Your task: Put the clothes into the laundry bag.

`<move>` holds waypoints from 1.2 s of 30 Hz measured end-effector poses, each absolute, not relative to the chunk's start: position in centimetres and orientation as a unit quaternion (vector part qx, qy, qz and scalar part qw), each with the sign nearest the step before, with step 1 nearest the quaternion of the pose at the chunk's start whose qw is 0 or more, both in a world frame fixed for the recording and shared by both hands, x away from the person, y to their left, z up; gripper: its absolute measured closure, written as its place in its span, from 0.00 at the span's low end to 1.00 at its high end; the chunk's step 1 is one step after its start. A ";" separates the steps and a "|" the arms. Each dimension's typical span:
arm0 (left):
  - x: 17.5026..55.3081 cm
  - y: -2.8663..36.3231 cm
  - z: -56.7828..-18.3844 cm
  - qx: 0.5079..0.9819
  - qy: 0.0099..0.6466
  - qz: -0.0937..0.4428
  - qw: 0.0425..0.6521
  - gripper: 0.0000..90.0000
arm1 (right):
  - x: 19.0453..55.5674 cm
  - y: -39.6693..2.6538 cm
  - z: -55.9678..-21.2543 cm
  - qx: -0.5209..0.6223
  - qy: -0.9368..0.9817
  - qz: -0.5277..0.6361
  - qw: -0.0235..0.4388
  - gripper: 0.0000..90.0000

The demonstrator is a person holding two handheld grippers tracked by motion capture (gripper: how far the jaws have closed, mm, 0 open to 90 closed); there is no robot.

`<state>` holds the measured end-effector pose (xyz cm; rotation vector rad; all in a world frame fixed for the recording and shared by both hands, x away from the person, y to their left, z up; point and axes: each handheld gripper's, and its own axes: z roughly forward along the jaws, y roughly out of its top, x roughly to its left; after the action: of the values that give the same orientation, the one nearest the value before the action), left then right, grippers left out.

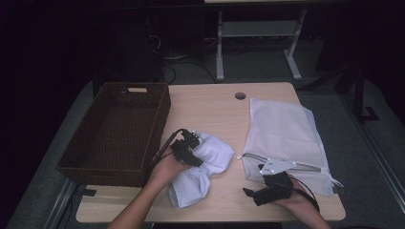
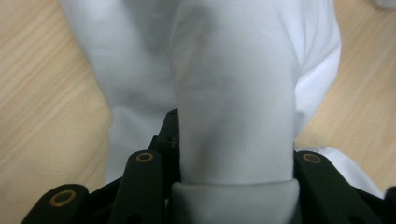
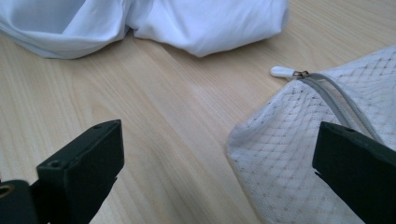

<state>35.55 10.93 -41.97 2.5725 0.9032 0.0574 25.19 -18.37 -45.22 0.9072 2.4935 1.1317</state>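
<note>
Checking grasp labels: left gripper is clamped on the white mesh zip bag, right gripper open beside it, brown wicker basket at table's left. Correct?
One error: the left gripper is clamped on the bunched white cloth garment, not the white mesh zip bag; the left gripper view shows the fabric between its jaws. The rest holds: the right gripper is open beside the bag, and the brown wicker basket sits at the table's left.

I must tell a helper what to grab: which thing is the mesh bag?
On the table, look right, opposite the brown basket. The mesh bag lies flat beside the right gripper. Unlike the smooth bunched cloth, it is netted with a zip.
</note>
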 end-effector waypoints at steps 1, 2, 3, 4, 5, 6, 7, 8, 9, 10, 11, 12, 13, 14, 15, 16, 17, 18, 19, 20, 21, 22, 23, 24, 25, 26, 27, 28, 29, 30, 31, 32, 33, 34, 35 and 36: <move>35.5 11.0 -42.0 0.923 0.324 0.022 0.207 0.66 | 25.2 -18.5 -45.2 0.312 0.857 0.388 0.128 0.02; 35.5 11.0 -42.0 0.923 0.322 0.022 0.207 0.66 | 25.3 -18.5 -45.1 0.314 0.857 0.389 0.128 0.02; 35.4 11.0 -42.0 0.923 0.322 0.023 0.208 0.66 | 25.3 -18.6 -45.1 0.315 0.856 0.391 0.126 0.02; 35.4 11.0 -42.1 0.924 0.321 0.024 0.208 0.65 | 25.3 -18.8 -45.0 0.317 0.855 0.390 0.126 0.02; 35.3 10.9 -42.2 0.924 0.319 0.025 0.208 0.65 | 25.4 -18.9 -44.9 0.322 0.854 0.389 0.126 0.02; 35.2 10.9 -42.2 0.924 0.319 0.026 0.208 0.64 | 25.4 -19.1 -44.8 0.326 0.854 0.386 0.126 0.02; 35.2 10.9 -42.3 0.924 0.319 0.028 0.209 0.64 | 25.5 -19.4 -44.6 0.331 0.854 0.383 0.125 0.02; 35.2 10.9 -42.3 0.924 0.319 0.028 0.210 0.64 | 25.5 -19.7 -44.3 0.336 0.853 0.380 0.124 0.02; 35.1 10.9 -42.3 0.923 0.319 0.029 0.211 0.64 | 25.6 -20.0 -44.0 0.339 0.852 0.380 0.120 0.02; 35.1 10.9 -42.4 0.923 0.321 0.028 0.213 0.64 | 25.7 -20.5 -43.8 0.342 0.852 0.379 0.117 0.02; 35.1 10.9 -42.5 0.923 0.320 0.027 0.213 0.64 | 25.8 -20.9 -43.5 0.350 0.849 0.380 0.113 0.02; 35.1 11.0 -42.5 0.923 0.319 0.026 0.213 0.64 | 25.9 -21.4 -43.3 0.358 0.845 0.381 0.111 0.02; 35.1 11.0 -42.5 0.923 0.319 0.025 0.214 0.64 | 26.0 -21.8 -43.2 0.365 0.843 0.379 0.112 0.04; 35.2 11.0 -42.5 0.923 0.319 0.024 0.215 0.64 | 26.1 -22.2 -43.0 0.372 0.840 0.377 0.118 0.09; 35.2 11.1 -42.6 0.922 0.319 0.024 0.216 0.64 | 26.1 -22.7 -42.9 0.382 0.834 0.376 0.129 0.16; 35.1 11.1 -42.6 0.922 0.319 0.024 0.217 0.64 | 26.1 -23.3 -42.9 0.392 0.827 0.378 0.139 0.22; 35.1 11.1 -42.6 0.922 0.319 0.024 0.217 0.65 | 26.2 -23.8 -42.8 0.400 0.822 0.381 0.141 0.31; 35.2 11.1 -42.7 0.923 0.318 0.024 0.217 0.65 | 26.3 -24.4 -42.7 0.404 0.818 0.383 0.143 0.41; 35.1 11.1 -42.7 0.923 0.318 0.023 0.217 0.65 | 26.3 -25.2 -42.7 0.410 0.815 0.380 0.152 0.49; 35.1 11.1 -42.7 0.922 0.319 0.023 0.217 0.65 | 26.4 -25.6 -42.7 0.412 0.814 0.378 0.155 0.54; 35.1 11.1 -42.7 0.922 0.319 0.023 0.218 0.65 | 26.4 -26.1 -42.7 0.411 0.815 0.377 0.155 0.62; 35.2 11.2 -42.7 0.922 0.319 0.023 0.218 0.65 | 26.4 -26.6 -42.7 0.410 0.816 0.374 0.160 0.67; 35.2 11.2 -42.8 0.922 0.319 0.022 0.219 0.65 | 26.4 -27.0 -42.7 0.412 0.817 0.368 0.164 0.73; 35.2 11.2 -42.8 0.921 0.320 0.021 0.220 0.65 | 26.4 -27.3 -42.8 0.412 0.819 0.364 0.165 0.80; 35.2 11.2 -42.8 0.922 0.320 0.021 0.220 0.65 | 26.4 -27.6 -42.9 0.412 0.821 0.360 0.162 0.86; 35.2 11.2 -42.8 0.921 0.320 0.021 0.220 0.65 | 26.5 -27.8 -43.1 0.409 0.825 0.356 0.158 0.92; 35.2 11.2 -42.8 0.921 0.321 0.020 0.220 0.65 | 26.6 -27.9 -43.3 0.407 0.830 0.350 0.153 0.95; 35.2 11.2 -42.8 0.921 0.320 0.021 0.221 0.65 | 26.7 -27.9 -43.5 0.404 0.834 0.346 0.147 0.97; 35.2 11.2 -42.8 0.921 0.321 0.022 0.221 0.65 | 26.7 -27.9 -43.8 0.401 0.838 0.341 0.140 0.99; 35.1 11.2 -42.8 0.921 0.320 0.022 0.221 0.66 | 26.9 -27.8 -44.1 0.396 0.844 0.336 0.132 0.99; 35.1 11.2 -42.7 0.921 0.321 0.022 0.220 0.67 | 26.9 -27.7 -44.3 0.395 0.847 0.332 0.128 0.99; 35.0 11.3 -42.7 0.921 0.320 0.022 0.222 0.67 | 27.0 -27.5 -44.6 0.393 0.851 0.326 0.124 0.99; 34.9 11.4 -42.7 0.920 0.322 0.019 0.224 0.68 | 27.0 -27.3 -44.8 0.390 0.855 0.321 0.118 0.99; 34.8 11.4 -42.6 0.920 0.320 0.017 0.224 0.68 | 27.1 -27.1 -45.1 0.386 0.859 0.316 0.117 0.99; 34.6 11.5 -42.6 0.920 0.321 0.015 0.226 0.68 | 27.2 -26.9 -45.3 0.385 0.862 0.309 0.116 1.00; 34.5 11.6 -42.6 0.919 0.322 0.014 0.227 0.68 | 27.3 -26.7 -45.5 0.383 0.865 0.304 0.114 1.00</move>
<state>34.46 11.58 -42.61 2.5331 0.8880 0.0380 27.25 -26.71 -45.46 1.1235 2.5366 0.8915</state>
